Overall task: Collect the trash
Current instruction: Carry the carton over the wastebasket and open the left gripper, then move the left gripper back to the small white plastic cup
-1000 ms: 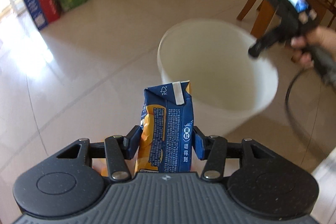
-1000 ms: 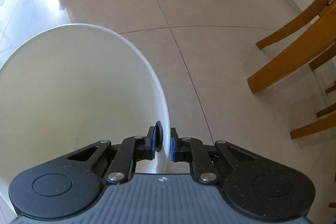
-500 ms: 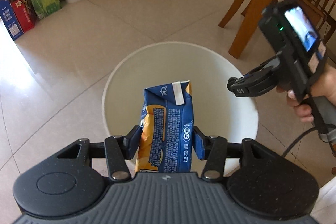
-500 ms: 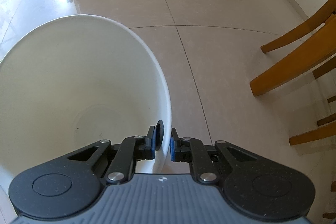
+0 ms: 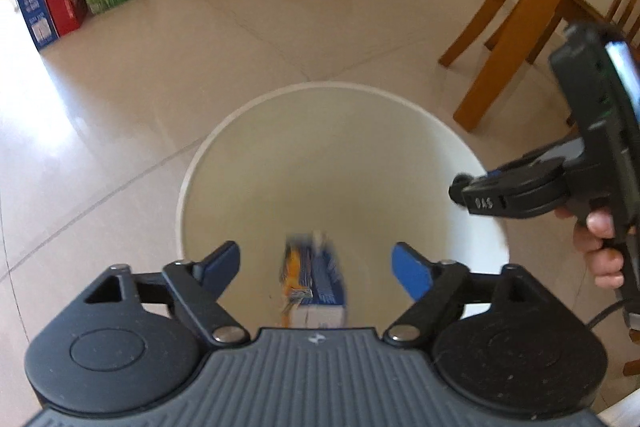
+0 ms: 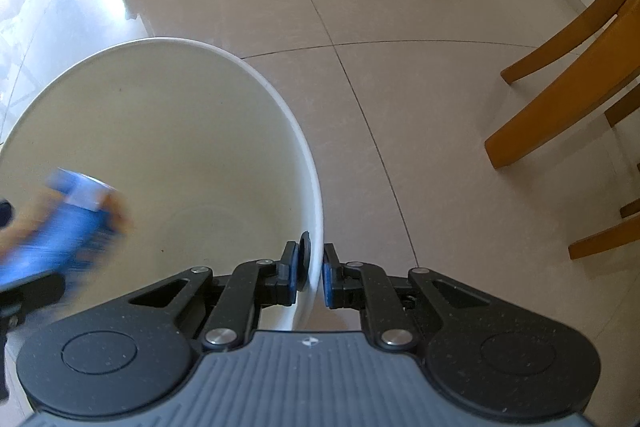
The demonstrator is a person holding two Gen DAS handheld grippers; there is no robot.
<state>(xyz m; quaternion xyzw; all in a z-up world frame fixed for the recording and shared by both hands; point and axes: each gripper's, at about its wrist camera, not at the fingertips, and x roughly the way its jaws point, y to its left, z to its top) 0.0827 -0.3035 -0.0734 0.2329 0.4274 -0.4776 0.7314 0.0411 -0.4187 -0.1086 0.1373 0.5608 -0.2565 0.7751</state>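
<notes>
The left gripper [image 5: 316, 267] has just sprung its jaws wide, touching nothing; the blue carton [image 5: 314, 283], blurred, sits loose inside the white bucket [image 5: 340, 99]. The right gripper [image 6: 311, 275] is clamped on the bucket's near rim. Only the left view shows a hand [image 5: 600, 247].

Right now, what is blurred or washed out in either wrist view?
Left wrist view: only the blue juice carton is motion-smeared, between the left gripper's open jaws, inside the white bucket; window glare on the left floor tiles. Right wrist view: the same carton smears at the left edge; glare top left.
</notes>
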